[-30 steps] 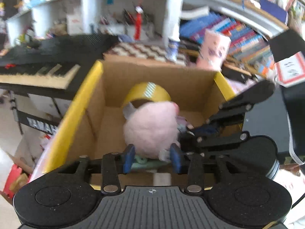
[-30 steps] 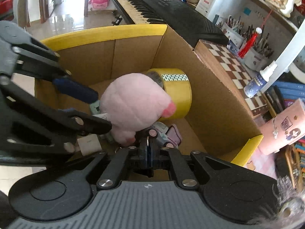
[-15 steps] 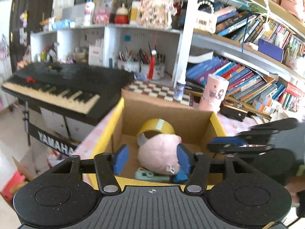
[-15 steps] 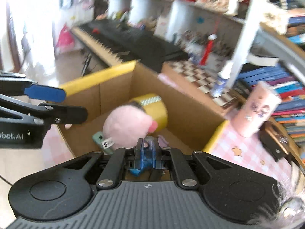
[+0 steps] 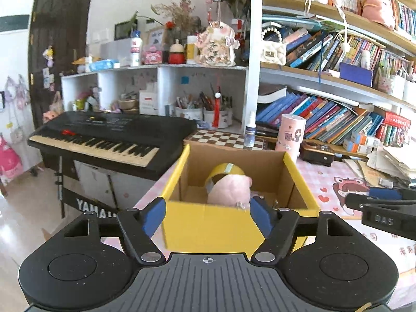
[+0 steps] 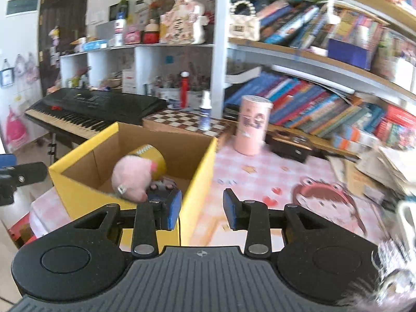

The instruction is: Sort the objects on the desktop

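Observation:
A yellow-rimmed cardboard box point(image 5: 234, 223) stands on the pink checked desk. Inside it lie a pink plush toy point(image 5: 228, 191), a roll of yellow tape point(image 5: 225, 171) and small items I cannot make out. The box point(image 6: 78, 189), the plush point(image 6: 132, 176) and the tape point(image 6: 152, 156) also show in the right wrist view. My left gripper point(image 5: 206, 214) is open and empty, held back in front of the box's near wall. My right gripper point(image 6: 201, 209) is open and empty, at the box's right front corner, above the desk.
A black keyboard point(image 5: 104, 135) stands left of the desk. A chessboard point(image 5: 223, 139), a spray bottle point(image 5: 250, 130), a pink cylinder point(image 6: 251, 127) and a dark case point(image 6: 291, 145) sit behind the box. Bookshelves point(image 5: 338, 119) line the back. Papers point(image 6: 382, 166) lie at right.
My left gripper let go of the plush, which stays in the box, and pulled back out. My right gripper opened and drew back to the right.

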`<state>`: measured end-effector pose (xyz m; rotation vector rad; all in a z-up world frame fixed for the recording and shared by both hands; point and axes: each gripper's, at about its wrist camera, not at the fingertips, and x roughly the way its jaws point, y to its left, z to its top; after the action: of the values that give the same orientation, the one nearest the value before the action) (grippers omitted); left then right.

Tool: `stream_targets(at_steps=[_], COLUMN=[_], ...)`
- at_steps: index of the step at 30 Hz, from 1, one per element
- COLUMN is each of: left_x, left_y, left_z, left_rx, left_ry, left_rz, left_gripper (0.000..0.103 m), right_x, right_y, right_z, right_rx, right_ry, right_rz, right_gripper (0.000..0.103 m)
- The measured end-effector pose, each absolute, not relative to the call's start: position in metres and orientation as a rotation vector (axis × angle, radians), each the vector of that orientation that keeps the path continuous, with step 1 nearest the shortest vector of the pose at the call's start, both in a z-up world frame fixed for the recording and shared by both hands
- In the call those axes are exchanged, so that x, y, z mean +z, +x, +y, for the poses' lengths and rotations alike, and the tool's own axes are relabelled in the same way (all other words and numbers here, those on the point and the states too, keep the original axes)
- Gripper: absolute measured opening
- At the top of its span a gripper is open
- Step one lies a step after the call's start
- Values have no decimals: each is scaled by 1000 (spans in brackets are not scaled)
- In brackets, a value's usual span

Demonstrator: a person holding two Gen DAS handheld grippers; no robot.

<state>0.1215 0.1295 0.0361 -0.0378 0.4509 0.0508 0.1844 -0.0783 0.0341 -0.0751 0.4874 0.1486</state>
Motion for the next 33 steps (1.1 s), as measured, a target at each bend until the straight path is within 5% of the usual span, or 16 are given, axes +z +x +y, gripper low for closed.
stream_targets(at_steps=[15, 29, 33], left_x=[14, -5, -8], left_y=[25, 12, 12], left_z=[118, 98, 91], left_rx=[8, -77, -74], left_ry=[-43, 3, 40], left_rz=[490, 585, 609], left_gripper=[74, 74, 75], right_x=[4, -13, -16], right_y=[31, -11, -15], right_z=[-78, -92, -94], right_rx=[4, -86, -94], right_ry=[-12, 32, 28], right_rz=[518, 599, 618], right_gripper=[59, 67, 76])
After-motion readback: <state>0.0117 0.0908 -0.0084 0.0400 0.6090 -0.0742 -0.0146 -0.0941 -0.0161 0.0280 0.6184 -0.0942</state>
